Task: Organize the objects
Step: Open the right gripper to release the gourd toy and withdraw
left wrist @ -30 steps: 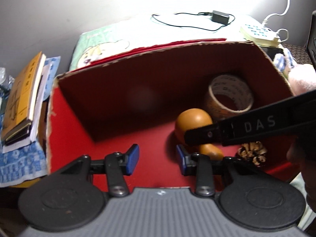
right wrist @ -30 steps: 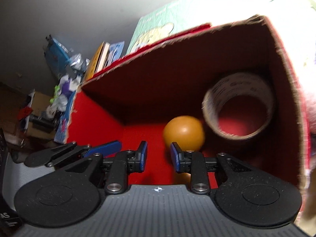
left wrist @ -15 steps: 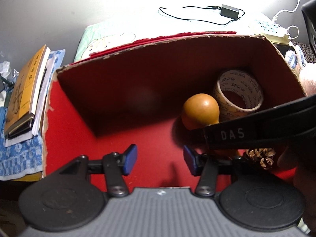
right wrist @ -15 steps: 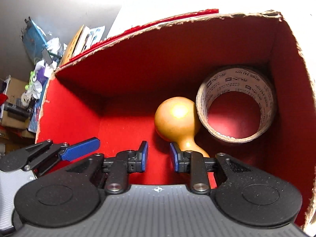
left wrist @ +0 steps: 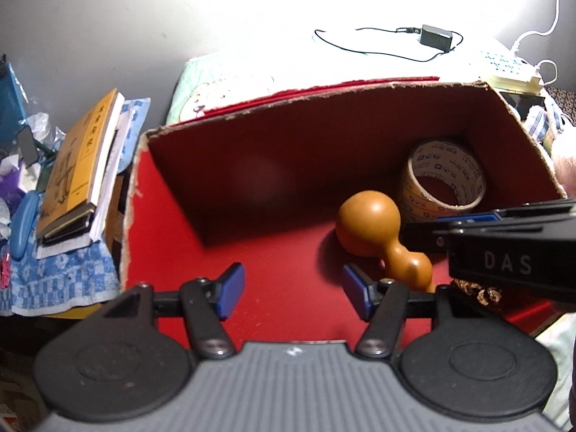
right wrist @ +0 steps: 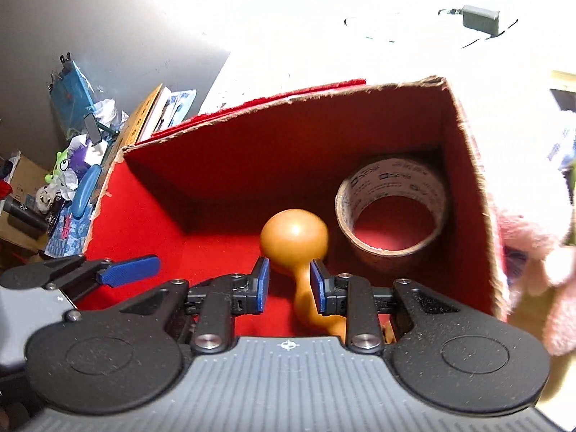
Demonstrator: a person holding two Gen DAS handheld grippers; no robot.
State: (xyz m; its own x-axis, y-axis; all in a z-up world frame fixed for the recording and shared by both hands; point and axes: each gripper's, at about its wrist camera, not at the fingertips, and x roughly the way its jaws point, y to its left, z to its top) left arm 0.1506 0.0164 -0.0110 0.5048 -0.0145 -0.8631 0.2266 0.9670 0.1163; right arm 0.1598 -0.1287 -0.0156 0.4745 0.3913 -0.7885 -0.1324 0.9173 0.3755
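A red cardboard box (left wrist: 252, 165) holds an orange gourd (left wrist: 374, 226), a roll of tape (left wrist: 446, 180) and a pine cone (left wrist: 475, 289). In the right wrist view the gourd (right wrist: 295, 234) lies on the box floor (right wrist: 216, 252) beside the tape roll (right wrist: 392, 205). My right gripper (right wrist: 288, 282) is open, its pads apart on either side of the gourd's neck without touching it. My left gripper (left wrist: 293, 289) is open and empty above the box's near side, left of the gourd. The right gripper's body (left wrist: 504, 252) crosses the left wrist view at the right.
Books (left wrist: 75, 169) and clutter sit on a blue cloth (left wrist: 61, 277) left of the box. A charger with its cable (left wrist: 435, 36) and a power strip (left wrist: 511, 68) lie behind the box. A pink plush item (right wrist: 532, 237) rests against the box's right wall.
Both grippers have pulled back and up from the box. The right gripper's jaws have opened wider and the gourd now lies free on the box floor. The left gripper has also opened wider.
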